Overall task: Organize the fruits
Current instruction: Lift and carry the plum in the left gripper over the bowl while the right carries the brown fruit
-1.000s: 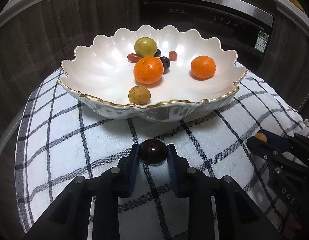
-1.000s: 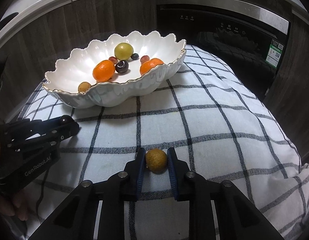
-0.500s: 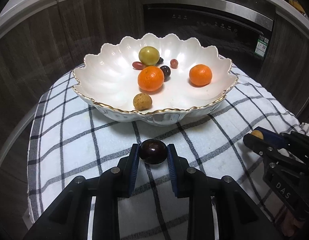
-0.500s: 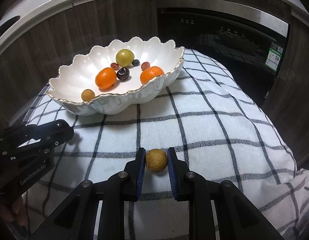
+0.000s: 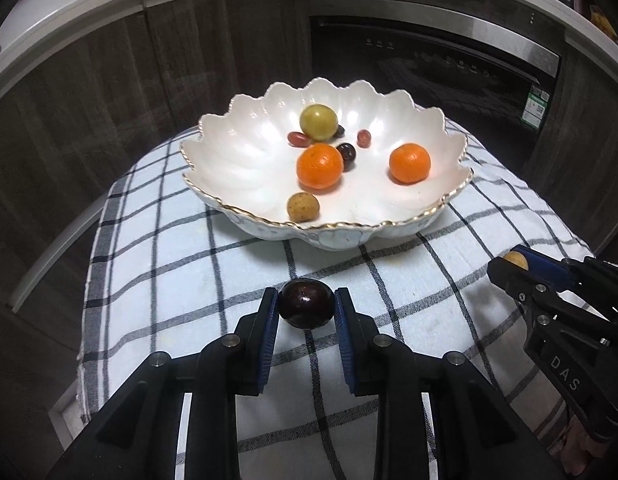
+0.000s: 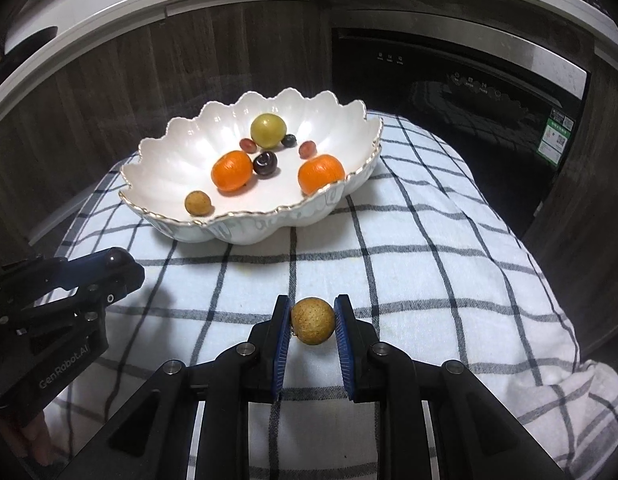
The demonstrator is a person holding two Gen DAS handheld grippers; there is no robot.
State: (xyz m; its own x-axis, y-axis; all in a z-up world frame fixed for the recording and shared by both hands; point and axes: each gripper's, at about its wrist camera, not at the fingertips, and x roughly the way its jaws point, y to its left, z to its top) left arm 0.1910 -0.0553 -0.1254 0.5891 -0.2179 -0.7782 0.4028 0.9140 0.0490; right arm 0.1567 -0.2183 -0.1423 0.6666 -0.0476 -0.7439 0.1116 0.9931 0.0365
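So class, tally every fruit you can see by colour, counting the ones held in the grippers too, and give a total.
Orange: 2
Yellow-green: 1
Tan: 2
Dark: 3
Red: 2
Total: 10

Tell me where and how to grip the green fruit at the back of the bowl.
Grip the green fruit across its widest middle, coming down from above. It is round, so any narrower hold would likely slip. A red grape and a dark berry crowd its base on either side, and the bowl wall rises behind, leaving the top the freest approach.
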